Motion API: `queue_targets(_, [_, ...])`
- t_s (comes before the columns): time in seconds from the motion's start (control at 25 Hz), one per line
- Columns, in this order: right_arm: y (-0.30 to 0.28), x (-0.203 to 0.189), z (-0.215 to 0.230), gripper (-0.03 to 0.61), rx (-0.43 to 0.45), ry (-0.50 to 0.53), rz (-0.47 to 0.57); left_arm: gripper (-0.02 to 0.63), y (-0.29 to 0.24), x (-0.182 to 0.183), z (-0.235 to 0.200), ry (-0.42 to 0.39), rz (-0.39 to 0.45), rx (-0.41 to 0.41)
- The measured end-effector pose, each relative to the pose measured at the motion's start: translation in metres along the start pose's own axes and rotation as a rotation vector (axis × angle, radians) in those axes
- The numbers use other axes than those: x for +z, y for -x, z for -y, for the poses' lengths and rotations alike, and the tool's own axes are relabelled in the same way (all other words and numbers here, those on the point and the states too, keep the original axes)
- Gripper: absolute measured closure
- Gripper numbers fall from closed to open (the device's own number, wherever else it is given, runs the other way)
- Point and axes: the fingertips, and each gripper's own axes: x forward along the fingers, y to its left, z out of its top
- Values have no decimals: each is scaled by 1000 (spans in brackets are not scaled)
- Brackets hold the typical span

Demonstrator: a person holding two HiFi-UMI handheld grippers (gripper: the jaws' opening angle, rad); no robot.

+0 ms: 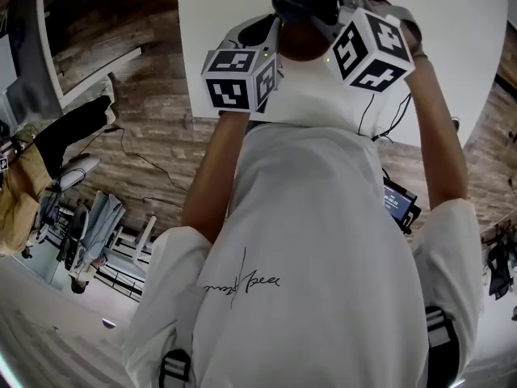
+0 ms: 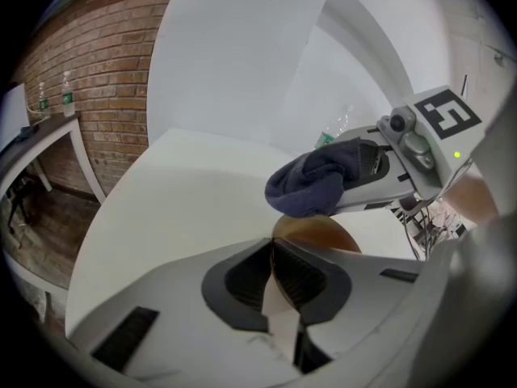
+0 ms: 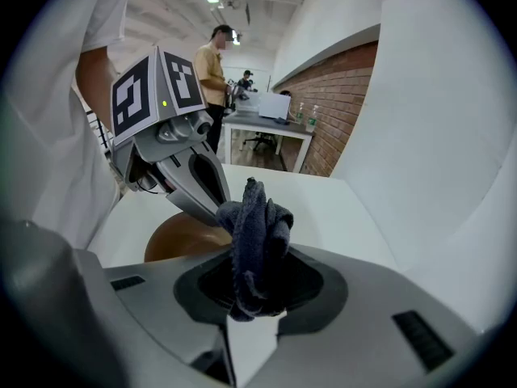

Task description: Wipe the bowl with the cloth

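Observation:
A brown bowl [image 1: 303, 45] is held up over the white table [image 1: 452, 23], between my two grippers. My left gripper [image 1: 271, 35] is shut on the bowl's rim; in the left gripper view its jaws [image 2: 273, 253] pinch the thin brown edge, and the rest of the bowl [image 2: 319, 233] shows beyond them. My right gripper [image 1: 319, 10] is shut on a bunched dark blue cloth [image 3: 257, 233]. That cloth [image 2: 311, 184] hangs just above the bowl's far rim. In the right gripper view the bowl [image 3: 182, 237] sits low at the left, under the left gripper [image 3: 190, 176].
A brick wall [image 2: 89, 79] and a side desk [image 2: 40, 136] with bottles stand to the left. A person in a yellow top [image 3: 212, 71] stands by a far desk [image 3: 266, 124]. Black cables [image 1: 388, 124] hang off the table's near edge.

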Motion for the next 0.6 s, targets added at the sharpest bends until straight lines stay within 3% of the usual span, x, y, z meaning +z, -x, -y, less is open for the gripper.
queue_targets(0.6, [-13, 24, 1, 488, -12, 88, -16, 600, 0, 6, -2, 10, 6, 2])
